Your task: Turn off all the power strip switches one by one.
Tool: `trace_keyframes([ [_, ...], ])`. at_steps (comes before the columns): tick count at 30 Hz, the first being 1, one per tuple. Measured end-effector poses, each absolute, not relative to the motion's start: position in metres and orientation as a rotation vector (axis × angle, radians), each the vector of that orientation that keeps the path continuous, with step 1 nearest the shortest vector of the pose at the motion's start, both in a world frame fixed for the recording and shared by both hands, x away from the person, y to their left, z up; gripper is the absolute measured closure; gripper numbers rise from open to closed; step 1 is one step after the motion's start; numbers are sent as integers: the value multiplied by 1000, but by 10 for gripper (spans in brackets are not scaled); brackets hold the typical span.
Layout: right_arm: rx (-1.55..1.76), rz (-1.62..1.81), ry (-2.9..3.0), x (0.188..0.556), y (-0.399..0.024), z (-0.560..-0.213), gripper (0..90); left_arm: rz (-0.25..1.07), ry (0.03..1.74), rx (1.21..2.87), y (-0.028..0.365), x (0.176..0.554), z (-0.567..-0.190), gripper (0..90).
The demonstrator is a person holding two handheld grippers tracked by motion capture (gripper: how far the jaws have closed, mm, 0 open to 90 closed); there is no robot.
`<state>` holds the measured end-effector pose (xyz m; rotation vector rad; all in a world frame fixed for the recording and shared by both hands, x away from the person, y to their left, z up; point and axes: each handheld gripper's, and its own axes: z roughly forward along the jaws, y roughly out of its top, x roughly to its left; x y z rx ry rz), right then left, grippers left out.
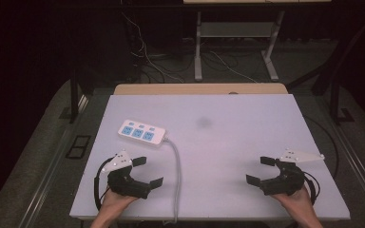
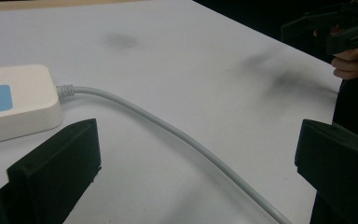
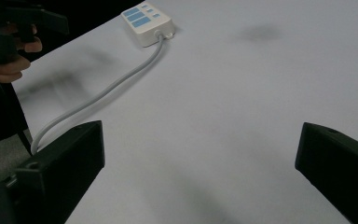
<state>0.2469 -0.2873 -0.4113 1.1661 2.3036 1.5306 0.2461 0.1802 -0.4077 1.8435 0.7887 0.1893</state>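
Note:
A white power strip with blue sockets lies on the left half of the white table. Its grey cable runs toward the near edge and drops off it. My left gripper rests near the front left, open, with nothing between its jaws; the cable passes just right of it. In the left gripper view the strip is at the left and the cable crosses between the jaws' line of sight. My right gripper sits open at the front right, empty. The right gripper view holds the strip far off.
A dark smudge marks the tabletop's middle. Beyond the table stands a desk frame with cables on the floor. A wooden edge borders the table's far side.

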Motion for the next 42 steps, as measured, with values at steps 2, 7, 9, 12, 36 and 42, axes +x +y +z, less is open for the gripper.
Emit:
trace_keyframes([
  [2, 1163, 1531, 2304, 247, -288, -412, 9, 188, 789, 1849, 180, 246, -408, 0],
  [7, 1169, 1524, 2308, 246, -288, -412, 9, 187, 792, 1853, 180, 245, -408, 0],
  [9, 1170, 1523, 2309, 246, -289, -412, 9, 189, 792, 1857, 180, 246, -409, 0],
  [12, 1169, 1518, 2317, 247, -289, -413, 9, 187, 787, 1866, 179, 246, -409, 0],
  [36, 1189, 1507, 2341, 247, -290, -415, 9, 172, 799, 1946, 173, 250, -406, 0],
  [42, 1191, 1509, 2336, 247, -292, -415, 9, 158, 793, 1975, 171, 254, -402, 0],
])
